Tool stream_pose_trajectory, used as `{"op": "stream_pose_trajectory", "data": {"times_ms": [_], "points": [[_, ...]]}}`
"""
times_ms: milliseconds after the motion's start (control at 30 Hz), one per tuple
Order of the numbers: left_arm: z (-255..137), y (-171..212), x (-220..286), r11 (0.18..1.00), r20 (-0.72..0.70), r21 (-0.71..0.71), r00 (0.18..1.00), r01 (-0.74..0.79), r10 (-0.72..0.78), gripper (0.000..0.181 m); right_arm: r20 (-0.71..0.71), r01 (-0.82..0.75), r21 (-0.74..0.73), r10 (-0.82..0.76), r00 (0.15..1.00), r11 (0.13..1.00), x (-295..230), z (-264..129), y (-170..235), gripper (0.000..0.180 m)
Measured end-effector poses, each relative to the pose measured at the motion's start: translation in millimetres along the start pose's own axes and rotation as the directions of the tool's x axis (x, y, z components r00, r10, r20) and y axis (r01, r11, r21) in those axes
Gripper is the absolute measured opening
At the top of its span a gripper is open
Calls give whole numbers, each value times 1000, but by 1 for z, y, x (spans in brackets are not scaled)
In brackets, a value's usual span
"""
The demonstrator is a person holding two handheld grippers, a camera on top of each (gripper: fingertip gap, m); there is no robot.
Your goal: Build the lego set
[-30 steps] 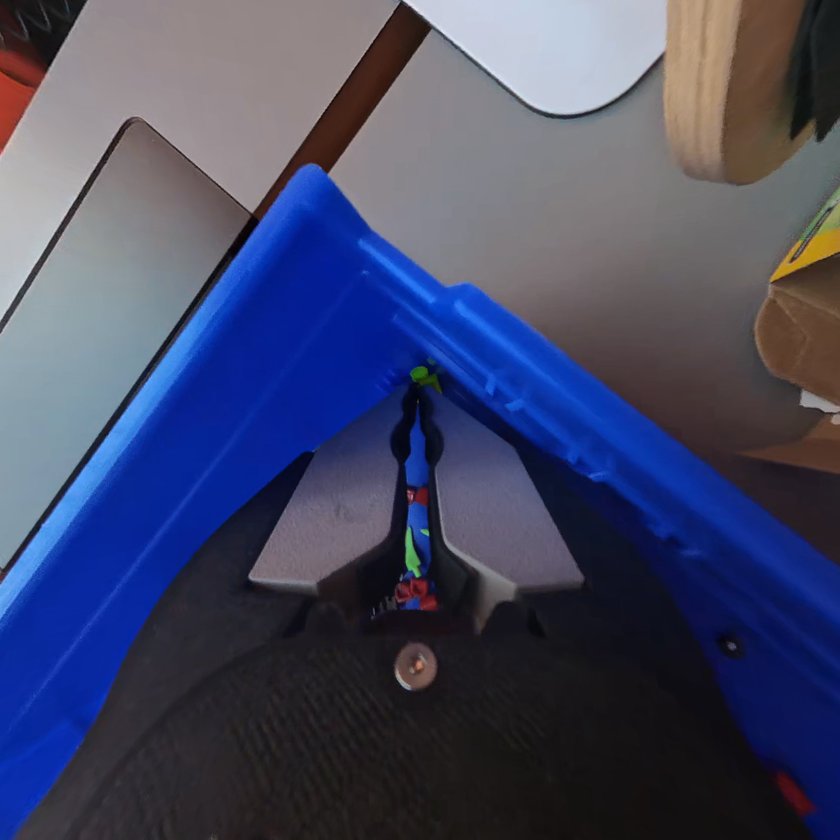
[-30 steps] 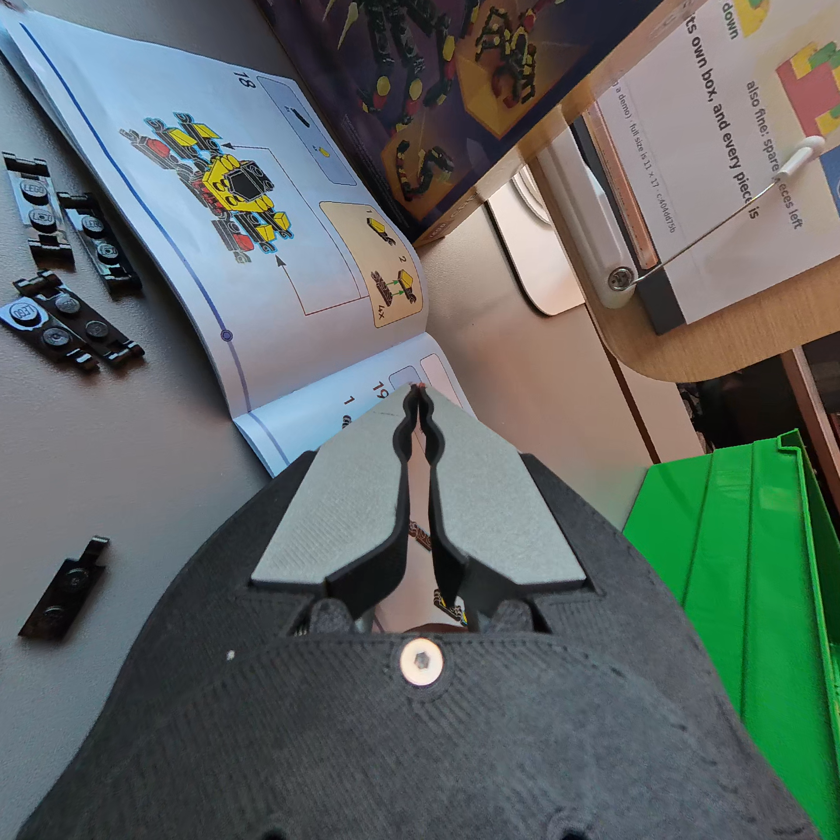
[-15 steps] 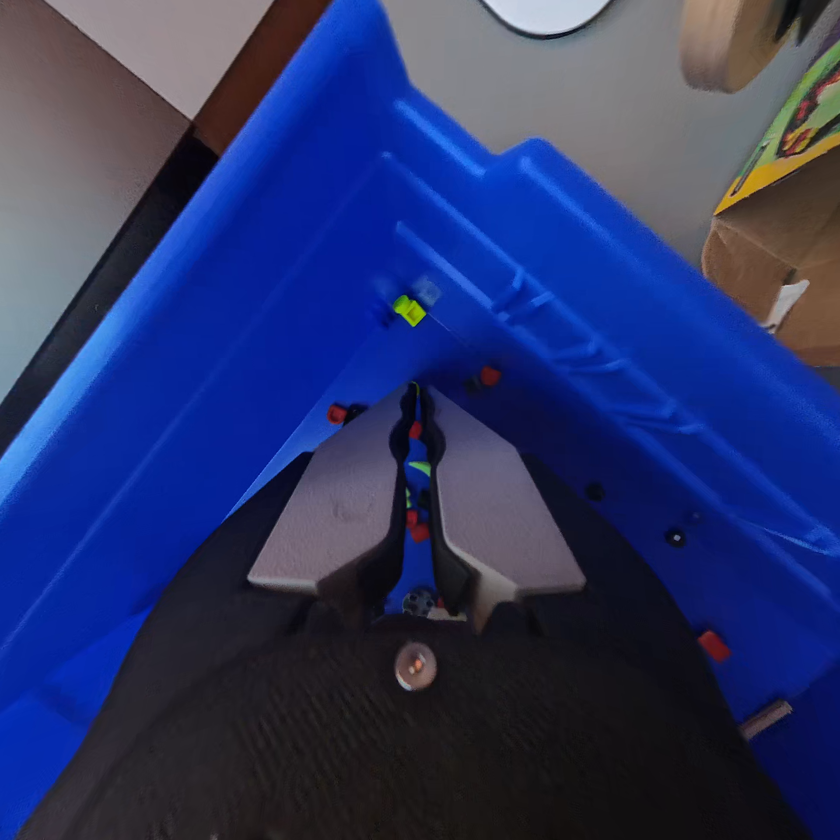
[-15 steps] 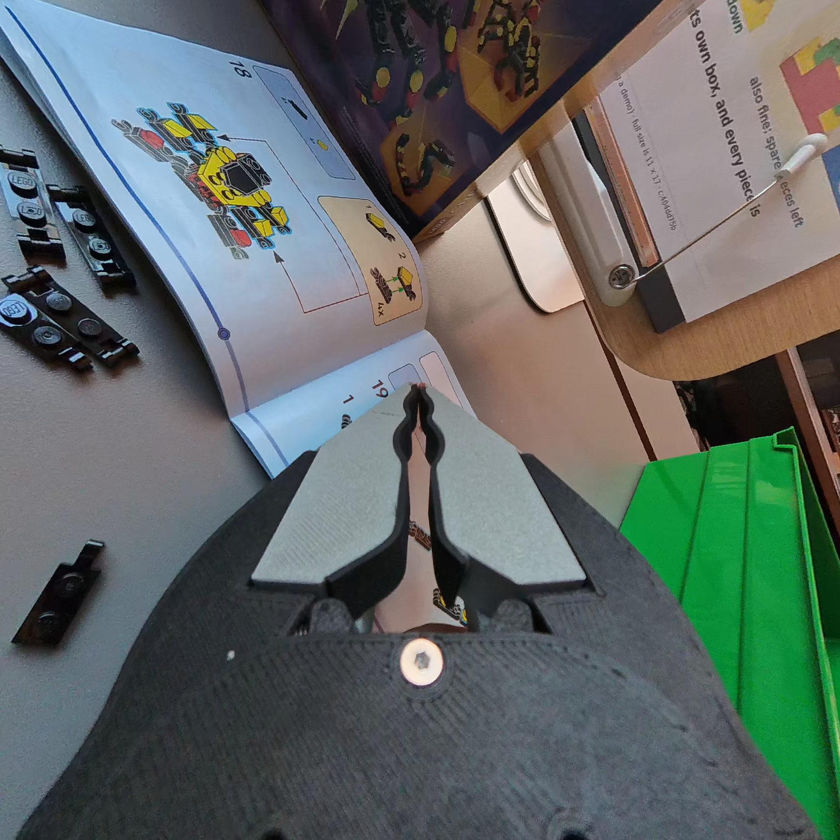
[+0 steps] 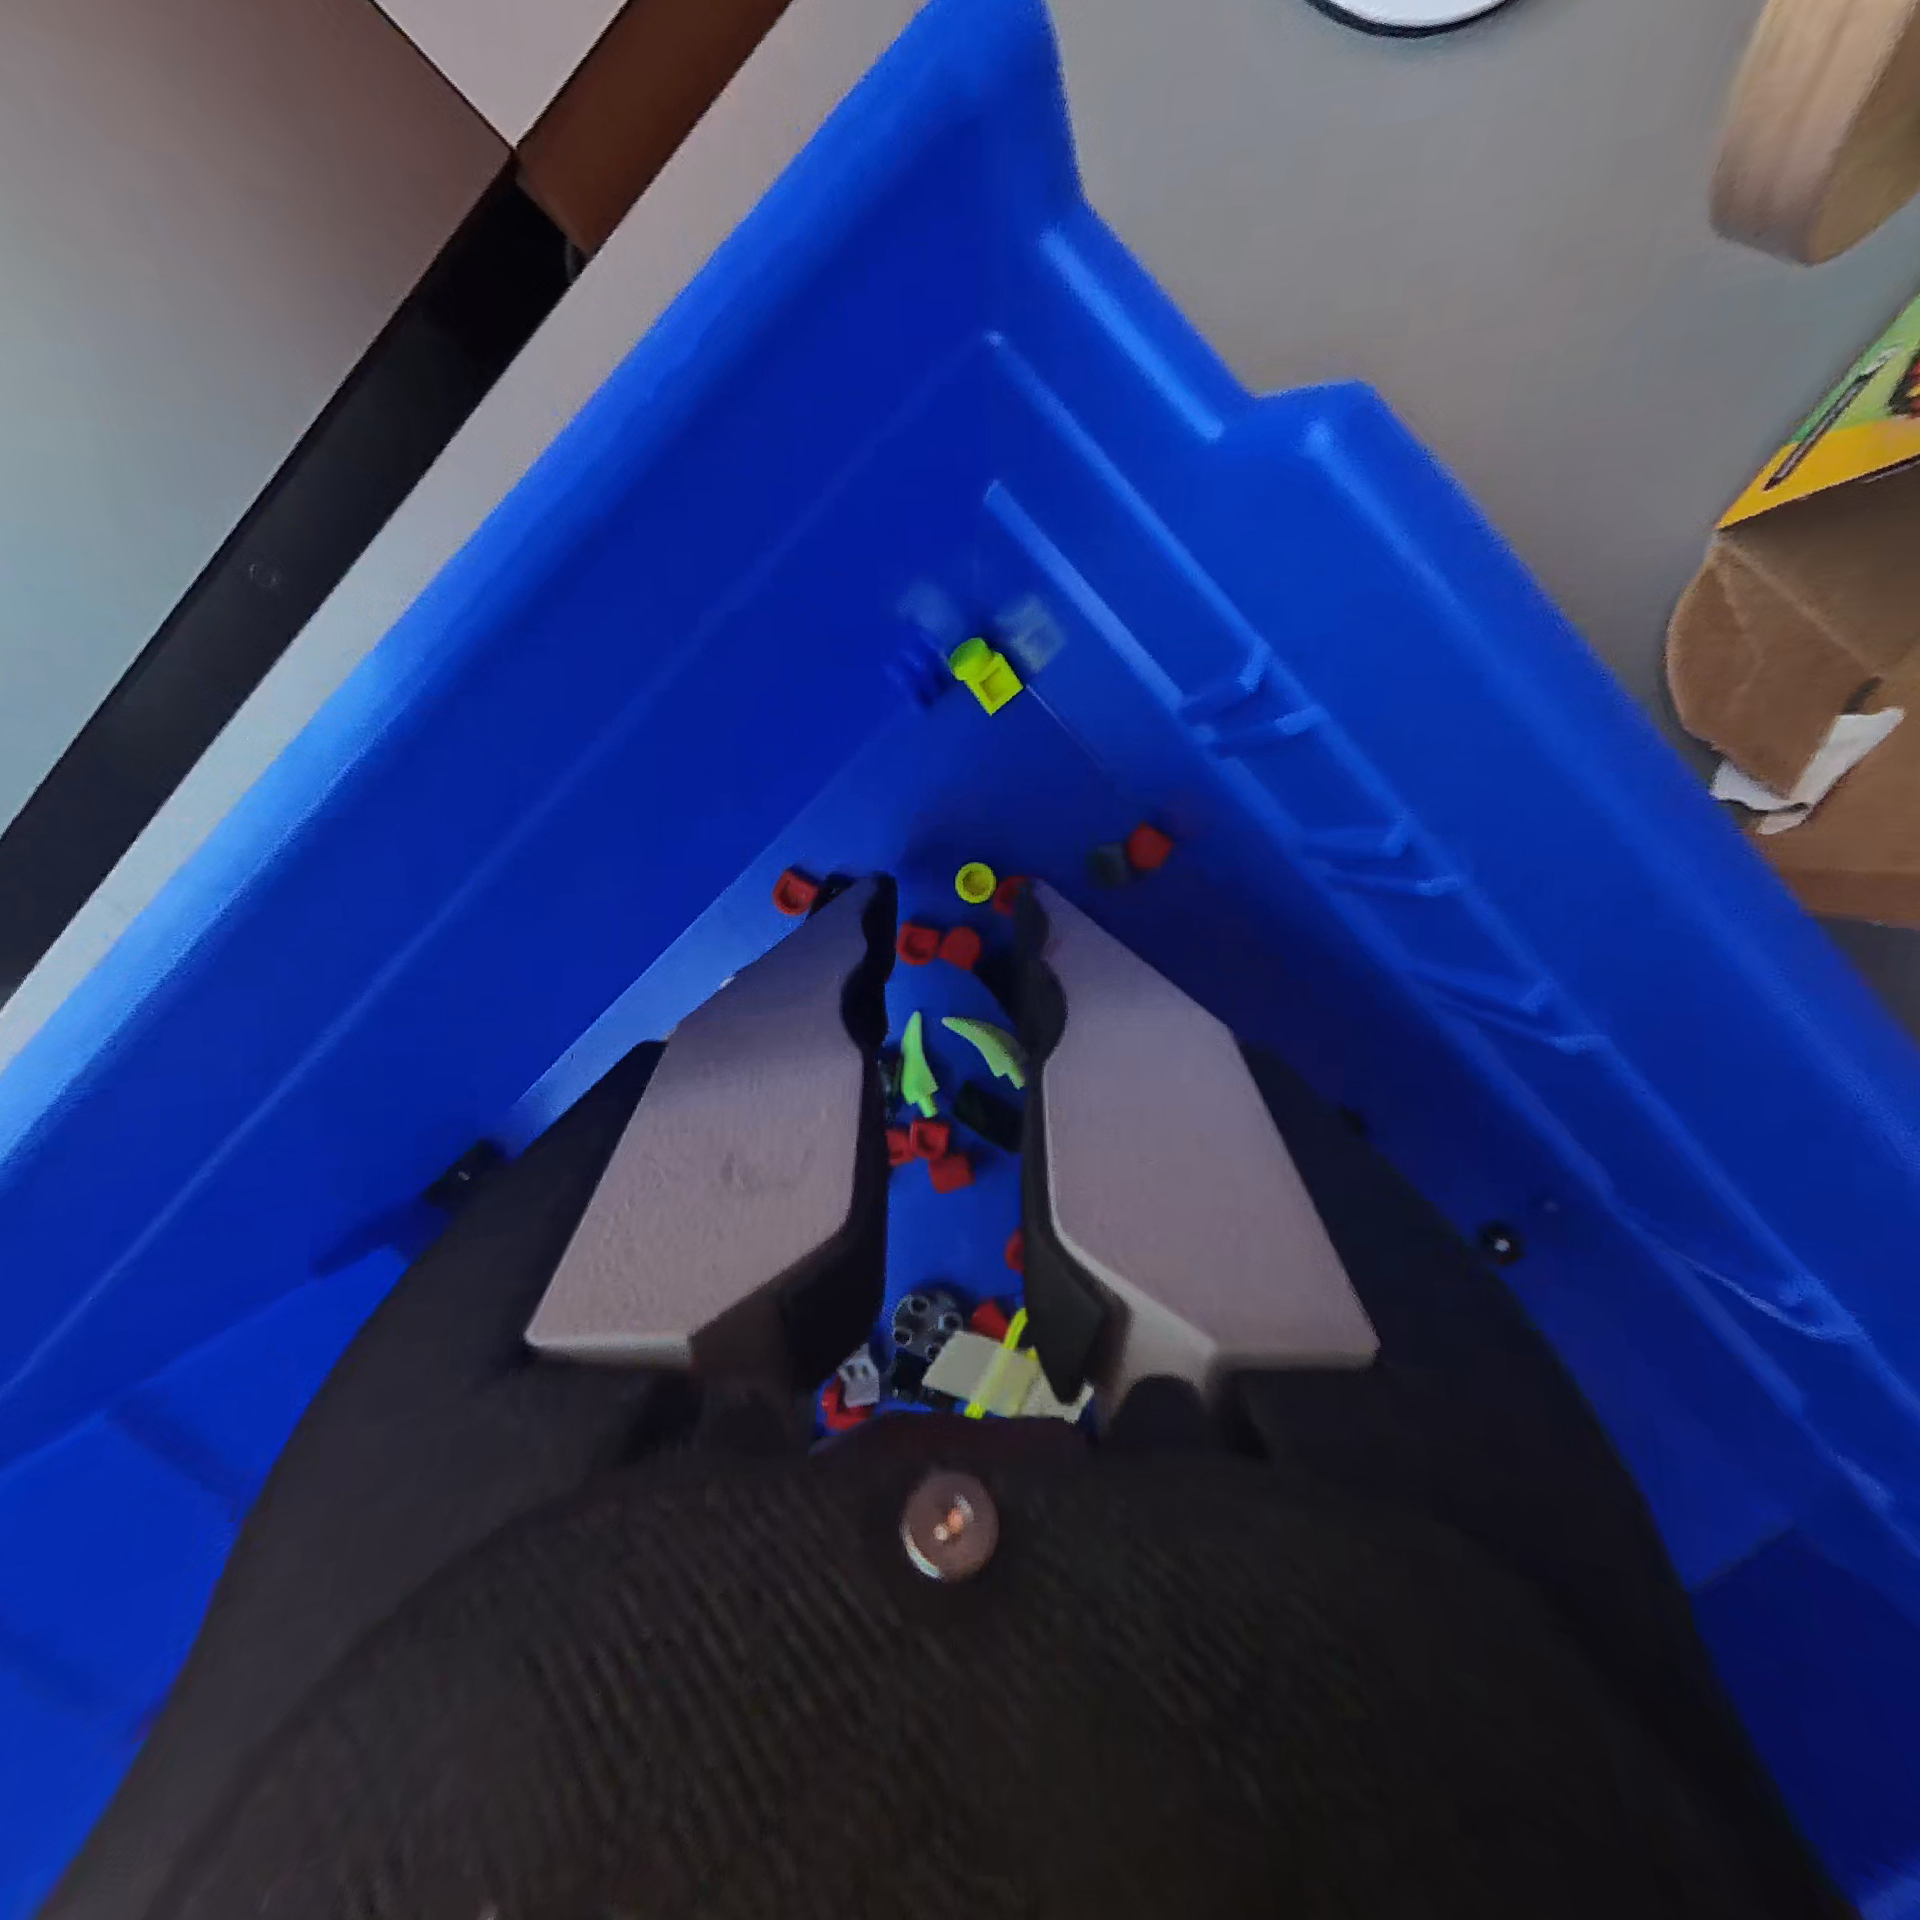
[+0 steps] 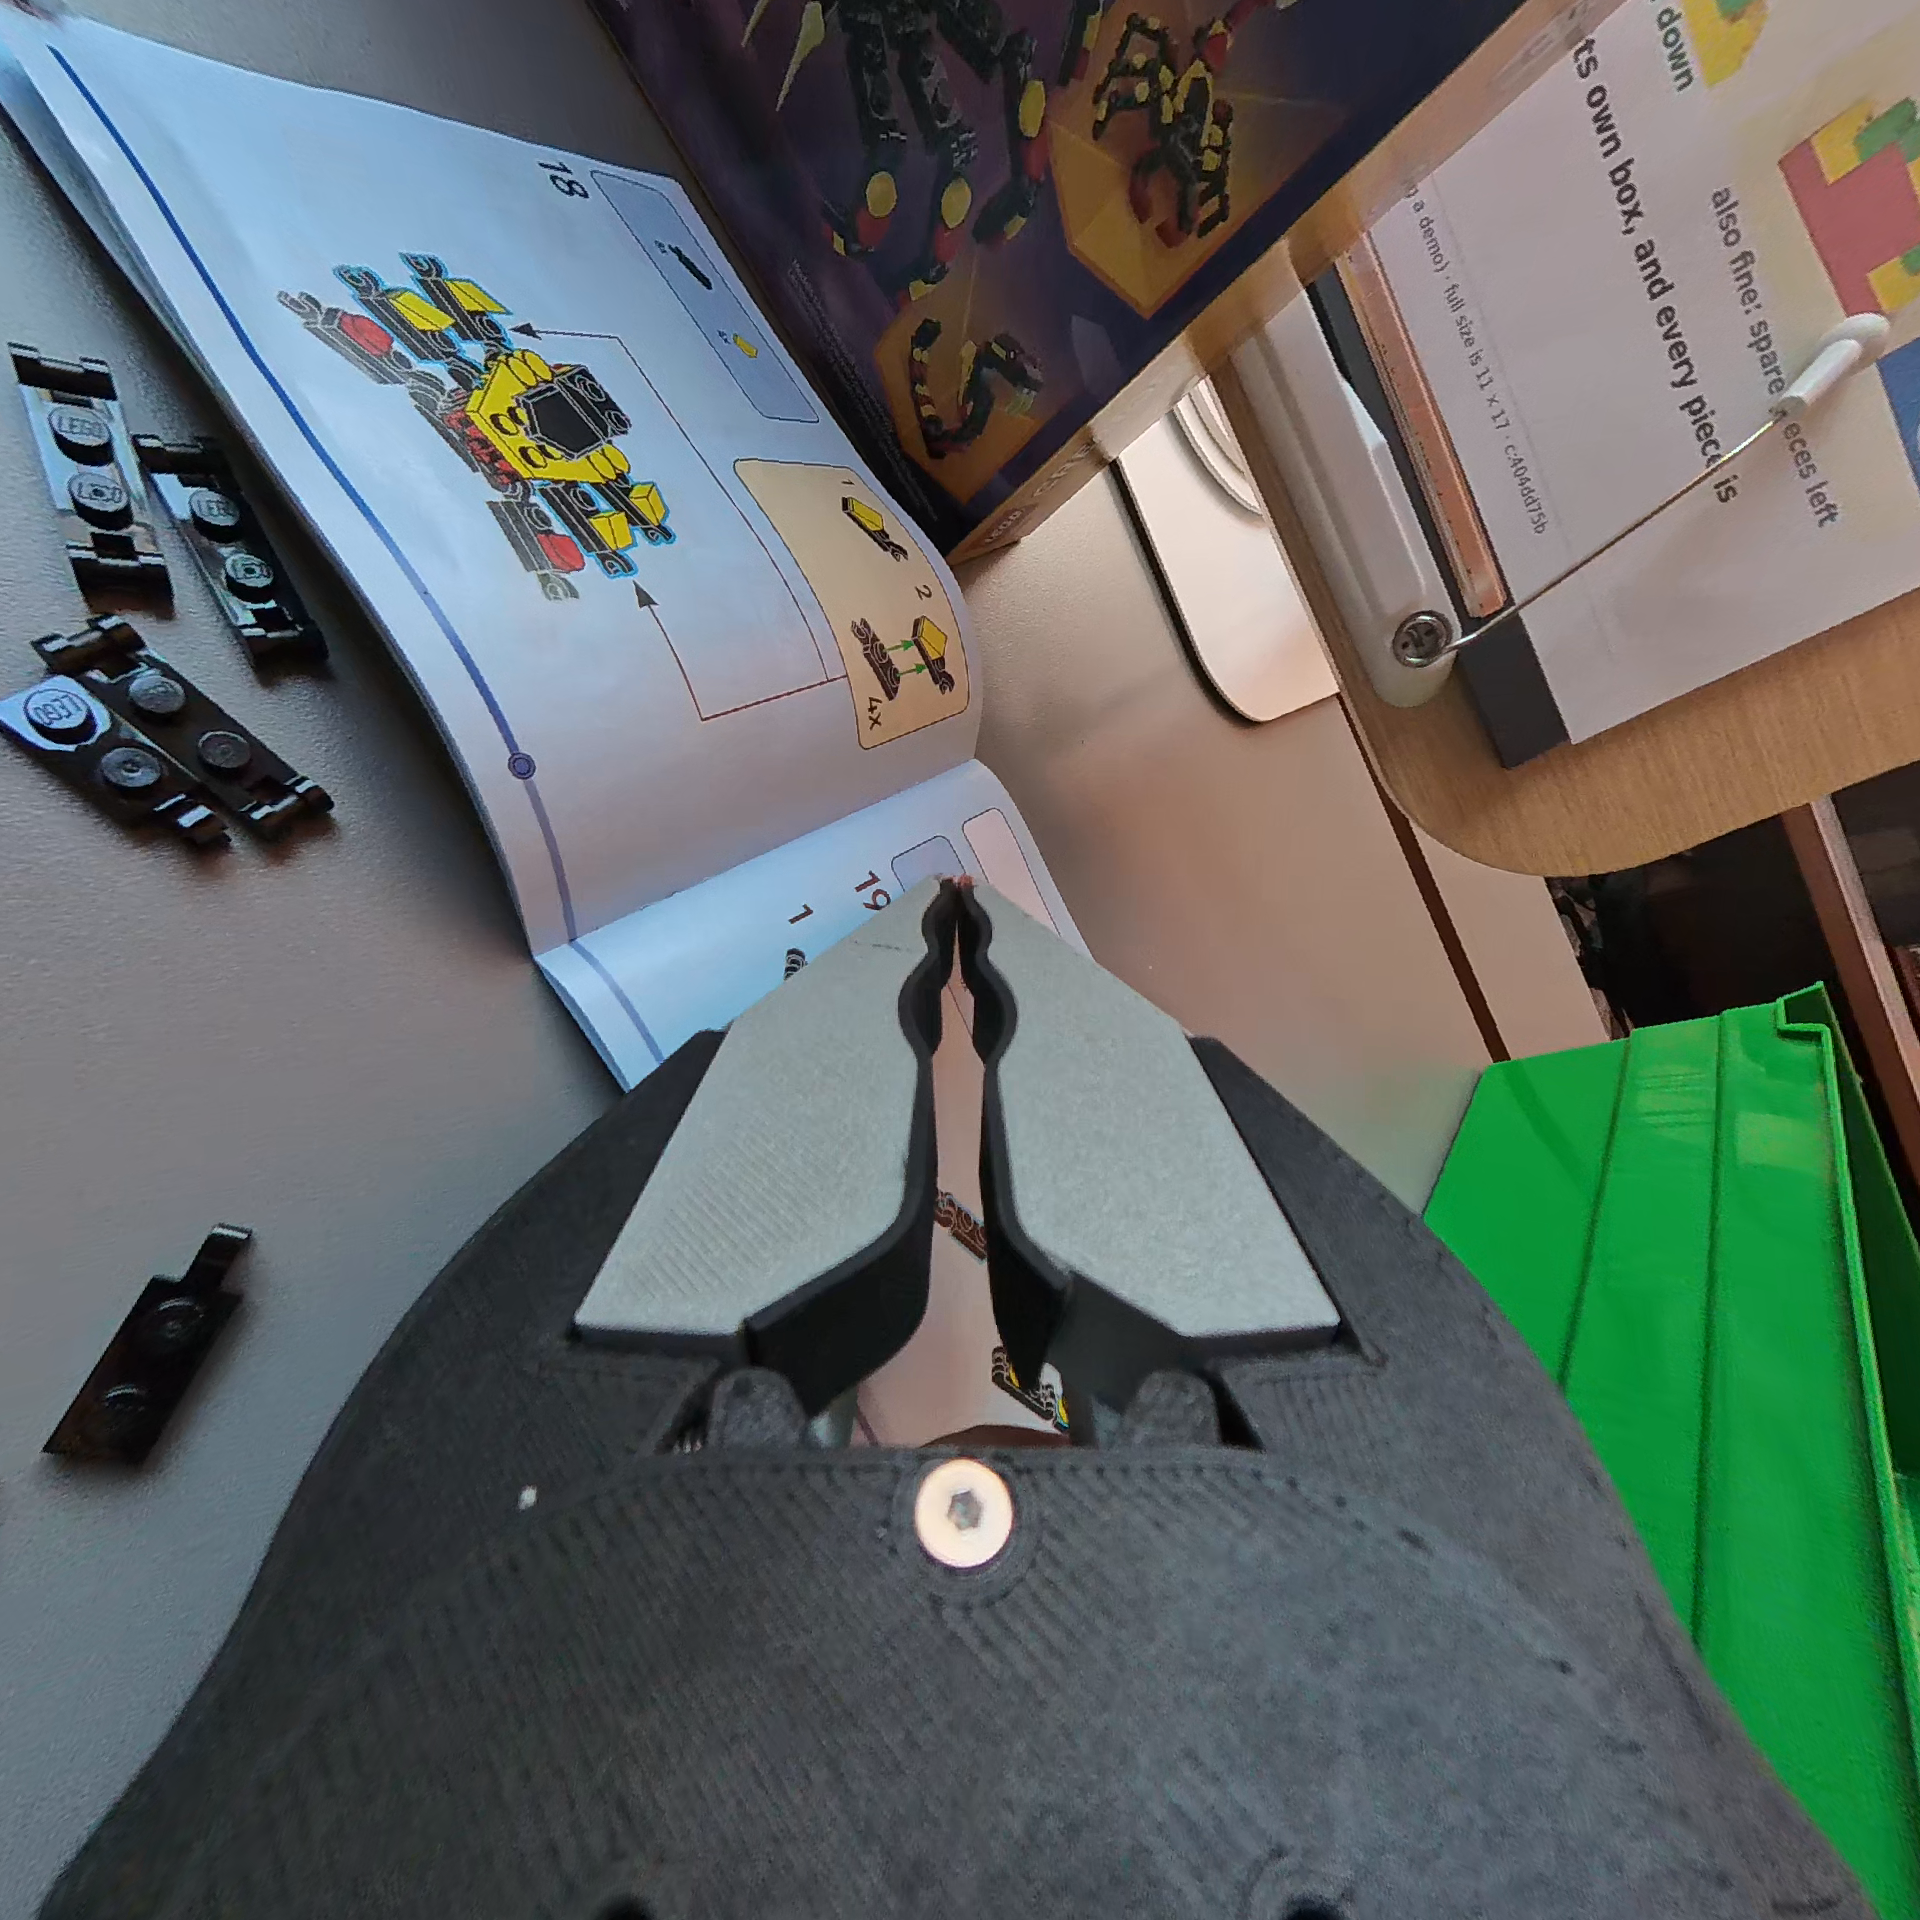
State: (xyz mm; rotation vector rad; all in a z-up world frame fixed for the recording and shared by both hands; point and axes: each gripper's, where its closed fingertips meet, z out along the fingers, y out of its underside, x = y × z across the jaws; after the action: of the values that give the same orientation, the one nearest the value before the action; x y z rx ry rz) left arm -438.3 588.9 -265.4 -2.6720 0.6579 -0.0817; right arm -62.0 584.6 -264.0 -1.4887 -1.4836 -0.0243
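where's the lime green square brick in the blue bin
In the left wrist view, the lime green square brick sits in the far inner corner of the blue plastic bin, beyond the left gripper and the small red pieces.

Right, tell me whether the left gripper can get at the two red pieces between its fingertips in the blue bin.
Probably yes. The left gripper is open inside the blue bin, and the red pieces lie loose on the floor between its fingers, nothing covering them. A yellow stud sits close by.
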Motion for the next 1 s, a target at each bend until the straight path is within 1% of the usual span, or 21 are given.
{"op": "stream_pose_trajectory", "data": {"times_ms": [200, 333, 567, 833, 1000], "points": [[7, -1, 4, 999, -14, -11, 999, 44, -44, 19, 2, 0, 0, 0, 1000, 1000, 0, 0, 0, 0], [7, -1, 2, 999, 0, -13, 999, 47, -47, 17, 2, 1, -1, -1, 1000, 1000, 0, 0, 0, 0], [5, 2, 6, 999, 7, -41, 1000, 25, -25, 6, 1, 4, -3, -4, 1000, 1000, -1, 0, 0, 0], [3, 4, 7, 998, 11, -66, 1000, -17, 18, 4, 1, 3, -4, -3, 1000, 1000, 0, 1, 0, 0], [-13, -5, 3, 998, 37, -11, 997, -64, 64, 5, -3, 1, -7, -1, 1000, 1000, 1, 2, 1, 0]]}}
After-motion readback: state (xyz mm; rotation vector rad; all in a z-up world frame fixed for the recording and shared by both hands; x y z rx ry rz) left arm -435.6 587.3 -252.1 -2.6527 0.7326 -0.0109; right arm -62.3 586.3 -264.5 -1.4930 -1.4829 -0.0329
